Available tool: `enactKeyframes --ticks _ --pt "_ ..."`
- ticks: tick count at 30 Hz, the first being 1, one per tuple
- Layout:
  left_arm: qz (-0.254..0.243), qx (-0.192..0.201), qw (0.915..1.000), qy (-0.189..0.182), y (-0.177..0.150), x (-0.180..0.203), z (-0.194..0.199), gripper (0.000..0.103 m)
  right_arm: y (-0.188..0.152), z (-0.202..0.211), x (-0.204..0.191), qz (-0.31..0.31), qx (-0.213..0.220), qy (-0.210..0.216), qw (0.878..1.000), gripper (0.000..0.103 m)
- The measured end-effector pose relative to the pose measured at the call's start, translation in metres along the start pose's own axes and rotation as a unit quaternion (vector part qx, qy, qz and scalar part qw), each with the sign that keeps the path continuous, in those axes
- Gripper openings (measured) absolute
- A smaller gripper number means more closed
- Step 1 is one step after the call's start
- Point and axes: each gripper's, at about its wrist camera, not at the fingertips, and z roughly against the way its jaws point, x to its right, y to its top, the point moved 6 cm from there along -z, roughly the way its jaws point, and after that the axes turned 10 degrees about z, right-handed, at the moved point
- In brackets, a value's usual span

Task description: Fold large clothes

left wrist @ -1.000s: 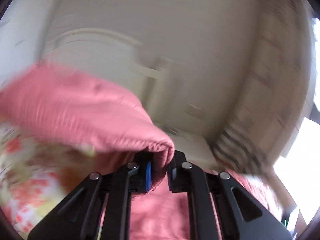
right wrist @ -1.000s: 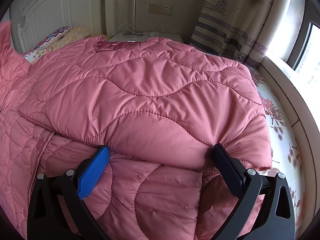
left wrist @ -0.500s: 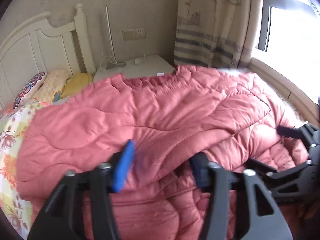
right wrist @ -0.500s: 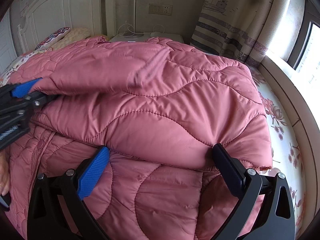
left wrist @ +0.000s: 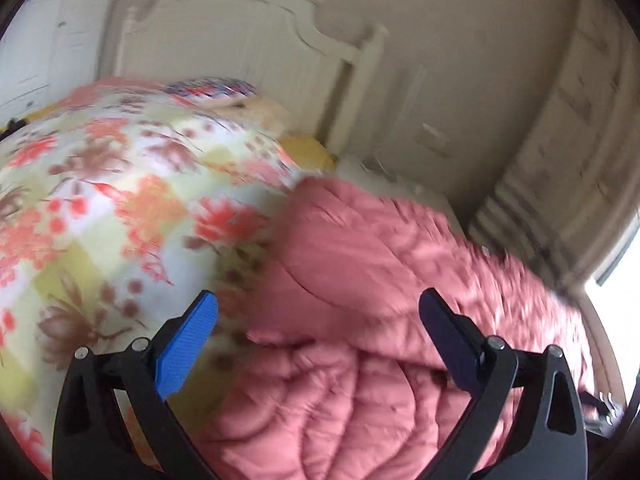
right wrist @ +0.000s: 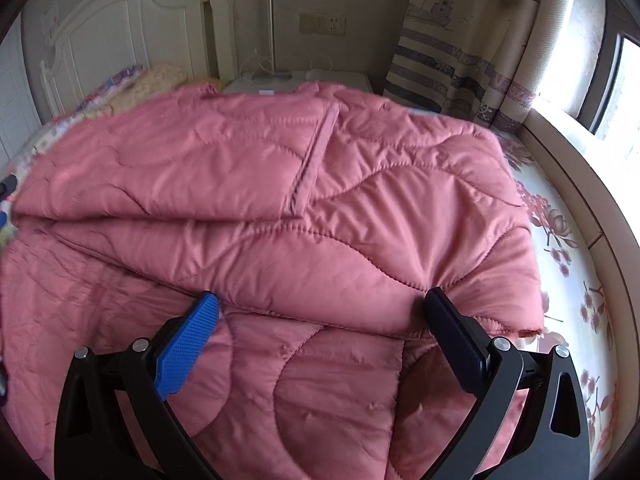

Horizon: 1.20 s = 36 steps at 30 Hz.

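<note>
over pink quilted coat [right wrist: 320,208]: left fingers [left wrist: 188,344] opening, empty; right fingers [right wrist: 188,344] wide.

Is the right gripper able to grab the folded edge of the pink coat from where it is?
Probably yes. The right gripper stands open over the pink coat, and the folded edge runs right between its fingertips. Nothing lies in the way. It looks like it only needs to dip and close.
</note>
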Motion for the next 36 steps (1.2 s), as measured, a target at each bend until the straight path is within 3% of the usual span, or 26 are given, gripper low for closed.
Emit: enactKeyframes --ticks 4,8,10,13,15,18,21,23,25,26,27,29,32,36 --pt "-0.003 0.006 0.9999 0.009 0.0 -0.001 -0.002 0.1 0.013 0.032 0.009 -0.084 0.064 0.109 0.988 0.098" --pt "-0.023 -0.007 0.9996 0.012 -0.006 0.005 -0.006 0.1 0.033 0.012 0.011 -0.139 0.031 0.164 0.976 0.097" --pt "-0.025 -0.013 0.9995 0.012 -0.008 0.004 -0.007 0.1 0.043 -0.006 0.009 -0.163 0.02 0.19 0.968 0.09" --pt "-0.016 -0.022 0.9995 0.013 -0.009 0.001 -0.01 0.1 0.052 -0.03 0.005 -0.187 0.01 0.192 0.963 0.069" --pt "-0.007 -0.024 0.9996 0.014 -0.009 -0.004 -0.01 0.1 0.054 -0.032 0.005 -0.206 0.014 0.188 0.96 0.032" --pt "0.005 -0.025 0.9996 0.012 -0.008 -0.009 -0.009 0.1 0.054 -0.002 0.009 -0.217 0.074 0.169 0.959 0.019" --pt "0.003 -0.038 0.9991 0.018 -0.011 -0.009 -0.013 0.1 0.046 0.01 0.009 -0.189 0.077 0.135 0.97 0.019" --pt "-0.006 -0.065 0.9976 0.024 -0.017 -0.007 -0.022 0.1 0.033 -0.001 0.012 -0.187 0.039 0.119 0.974 0.019" --pt "-0.012 -0.088 0.9958 0.024 -0.022 -0.006 -0.029 0.1 0.021 -0.01 0.02 -0.197 0.006 0.105 0.975 0.028" --pt "-0.013 -0.089 0.9956 0.026 -0.023 -0.006 -0.03 0.1 0.02 -0.008 0.022 -0.198 0.006 0.099 0.975 0.042" --pt "-0.013 -0.087 0.9958 0.026 -0.023 -0.006 -0.029 0.1 0.023 -0.001 0.023 -0.196 0.014 0.084 0.977 0.064" --pt "-0.014 -0.089 0.9956 0.027 -0.024 -0.006 -0.03 0.1 0.03 0.018 0.024 -0.182 0.048 0.049 0.981 0.087" --pt "-0.018 -0.089 0.9955 0.028 -0.024 -0.004 -0.03 0.1 0.059 0.044 -0.008 -0.086 0.108 0.016 0.99 0.087" --pt "-0.018 -0.083 0.996 0.028 -0.023 -0.003 -0.028 0.1 0.075 0.025 -0.051 0.015 0.094 0.005 0.995 0.083"
